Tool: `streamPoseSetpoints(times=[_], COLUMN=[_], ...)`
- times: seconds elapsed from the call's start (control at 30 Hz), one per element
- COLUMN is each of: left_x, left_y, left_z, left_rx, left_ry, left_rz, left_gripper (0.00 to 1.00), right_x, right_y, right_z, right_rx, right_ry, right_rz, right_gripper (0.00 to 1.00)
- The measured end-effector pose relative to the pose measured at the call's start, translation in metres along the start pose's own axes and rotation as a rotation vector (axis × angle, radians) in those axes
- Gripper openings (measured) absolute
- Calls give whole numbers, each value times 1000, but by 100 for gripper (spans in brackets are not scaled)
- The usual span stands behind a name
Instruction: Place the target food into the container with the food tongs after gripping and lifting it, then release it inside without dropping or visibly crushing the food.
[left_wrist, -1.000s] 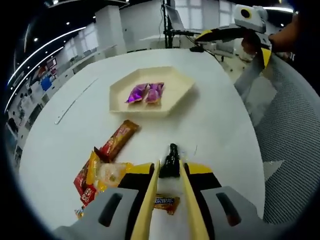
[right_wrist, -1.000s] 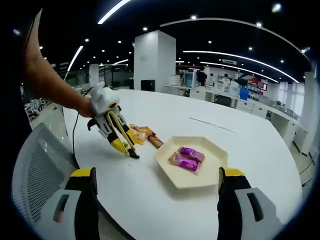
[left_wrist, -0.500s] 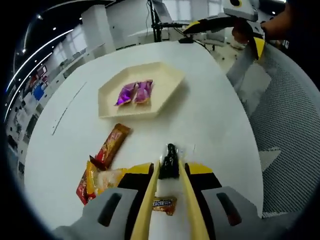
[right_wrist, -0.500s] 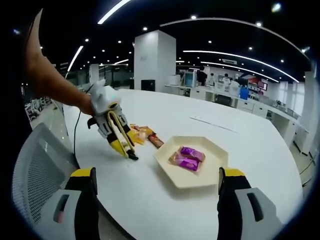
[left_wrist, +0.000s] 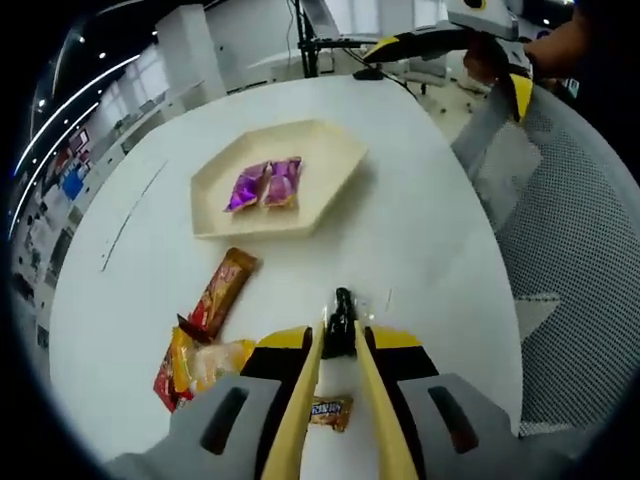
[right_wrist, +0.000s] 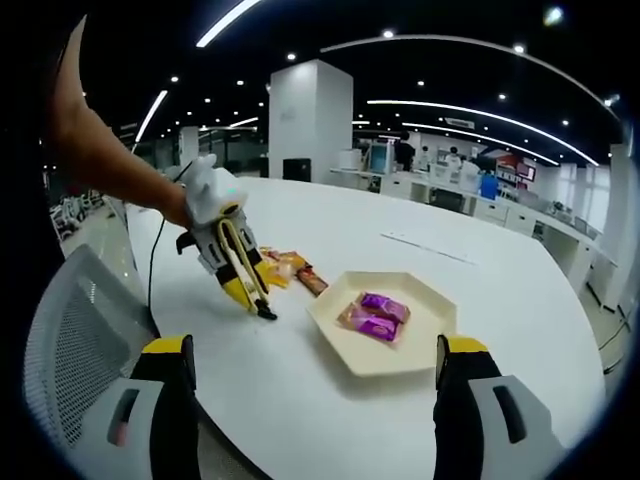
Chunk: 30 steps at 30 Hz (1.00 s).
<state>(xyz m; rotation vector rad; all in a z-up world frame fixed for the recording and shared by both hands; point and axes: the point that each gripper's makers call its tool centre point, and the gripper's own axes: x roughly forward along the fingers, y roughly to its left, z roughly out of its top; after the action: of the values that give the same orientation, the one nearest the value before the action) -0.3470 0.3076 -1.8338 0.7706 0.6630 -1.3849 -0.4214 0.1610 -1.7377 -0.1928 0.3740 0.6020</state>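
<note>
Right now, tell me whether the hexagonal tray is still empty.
No, two purple-wrapped snacks lie side by side inside the cream hexagonal tray in the left gripper view.

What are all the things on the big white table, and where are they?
Table: one, white, round, under everything.
Tray: one, cream, six-sided, on the table beyond the loose snacks.
Purple snack packs: two, side by side in the tray.
Brown snack bar: one, on the table between the tray and the snack pile.
Snack pile: several packs, red, orange and yellow, beside the left claw.
Small wrapped sweet: one, brown-orange, beneath the left claw.
Tongs: one, black tip, held in the left claw.
Mesh chair: one, grey, at the table's edge.
Left claw: yellow, shut on the tongs.
Right claw: yellow tips, open wide.
</note>
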Motion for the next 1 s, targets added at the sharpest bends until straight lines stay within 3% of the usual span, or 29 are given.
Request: streamPoseSetpoints(times=[0.2, 0.77, 1.0], left_x=[-8, -38, -37], left_y=[9, 46, 52], left_z=[0, 35, 45], left_rx=[-40, -57, -40], left_ry=[-4, -63, -65], left_rz=[33, 114, 120], left_gripper=[16, 17, 17], right_x=[0, -1, -1], right_y=[-1, -1, -2], right_z=[0, 1, 2], right_rx=[0, -7, -6], right_ry=[-1, -3, -7], right_rz=[-2, -8, -11], right_gripper=[98, 98, 98])
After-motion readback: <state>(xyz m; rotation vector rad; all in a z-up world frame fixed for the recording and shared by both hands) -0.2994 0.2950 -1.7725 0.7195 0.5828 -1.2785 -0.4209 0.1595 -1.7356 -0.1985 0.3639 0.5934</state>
